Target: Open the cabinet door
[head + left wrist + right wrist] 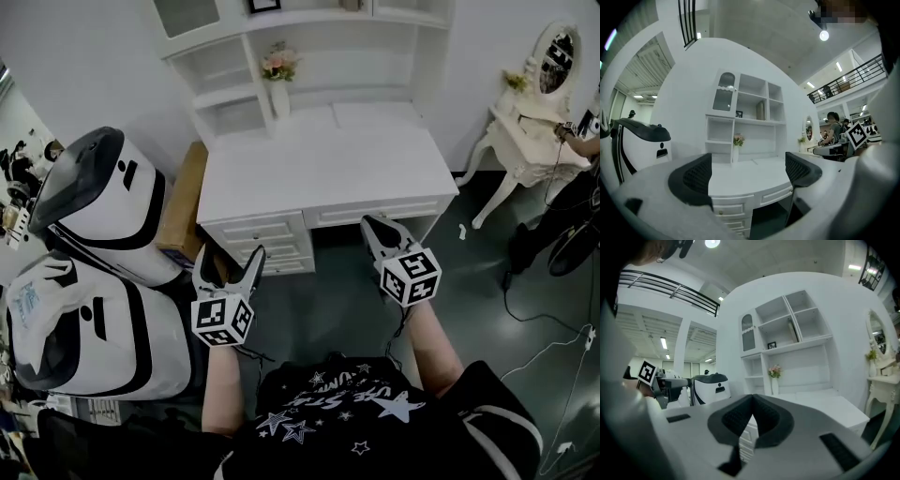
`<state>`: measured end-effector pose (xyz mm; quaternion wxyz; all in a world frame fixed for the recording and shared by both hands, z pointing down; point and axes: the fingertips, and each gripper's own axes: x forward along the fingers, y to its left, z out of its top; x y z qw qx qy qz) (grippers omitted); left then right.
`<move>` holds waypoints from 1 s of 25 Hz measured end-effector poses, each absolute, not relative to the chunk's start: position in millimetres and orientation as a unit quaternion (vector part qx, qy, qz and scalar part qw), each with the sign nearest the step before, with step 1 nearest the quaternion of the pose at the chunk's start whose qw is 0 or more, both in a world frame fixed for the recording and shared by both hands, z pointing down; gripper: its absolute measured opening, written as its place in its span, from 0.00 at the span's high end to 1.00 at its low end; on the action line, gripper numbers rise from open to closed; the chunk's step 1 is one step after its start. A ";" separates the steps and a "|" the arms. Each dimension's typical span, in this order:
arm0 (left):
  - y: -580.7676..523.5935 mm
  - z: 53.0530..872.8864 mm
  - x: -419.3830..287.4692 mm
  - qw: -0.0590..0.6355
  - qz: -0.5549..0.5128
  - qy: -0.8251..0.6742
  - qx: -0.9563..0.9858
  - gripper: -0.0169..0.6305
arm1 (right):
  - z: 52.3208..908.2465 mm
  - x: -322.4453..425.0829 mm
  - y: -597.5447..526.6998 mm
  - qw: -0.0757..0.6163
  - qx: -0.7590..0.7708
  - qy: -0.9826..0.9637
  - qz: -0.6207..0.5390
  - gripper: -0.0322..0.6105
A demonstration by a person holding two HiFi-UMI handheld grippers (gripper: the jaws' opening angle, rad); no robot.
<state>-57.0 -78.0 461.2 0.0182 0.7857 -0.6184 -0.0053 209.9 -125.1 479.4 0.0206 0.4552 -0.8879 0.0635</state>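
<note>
A white desk (319, 164) with a shelf hutch stands against the wall ahead. The cabinet door (186, 14), glass-paned, is at the hutch's upper left and looks closed; the gripper views show it too (724, 92) (747, 333). My left gripper (230, 258) hovers in front of the desk's drawers (267, 242), its jaws wide open with nothing between them (747, 172). To its right, my right gripper (382, 230) is level in front of the desk's knee space, its pads (736, 418) meeting at the tip and holding nothing. Both grippers are well short of the cabinet door.
A vase of flowers (279, 80) stands on the desk's back left. Two large white machines (103, 206) and a cardboard box (183, 202) crowd the left side. At the right are a vanity table with an oval mirror (534, 112), a person (581, 141) and floor cables (553, 328).
</note>
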 end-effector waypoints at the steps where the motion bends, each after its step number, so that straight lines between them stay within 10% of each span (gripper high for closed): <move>1: -82.6 460.8 -51.6 0.019 -0.002 -0.616 0.787 0.23 | 478.7 213.6 -129.7 0.021 0.454 -0.889 0.063 0.94; 25: -310.7 402.5 -51.4 -0.051 -0.005 -0.562 0.825 0.23 | 415.4 193.9 -329.8 -0.029 0.467 -0.884 -0.009 0.94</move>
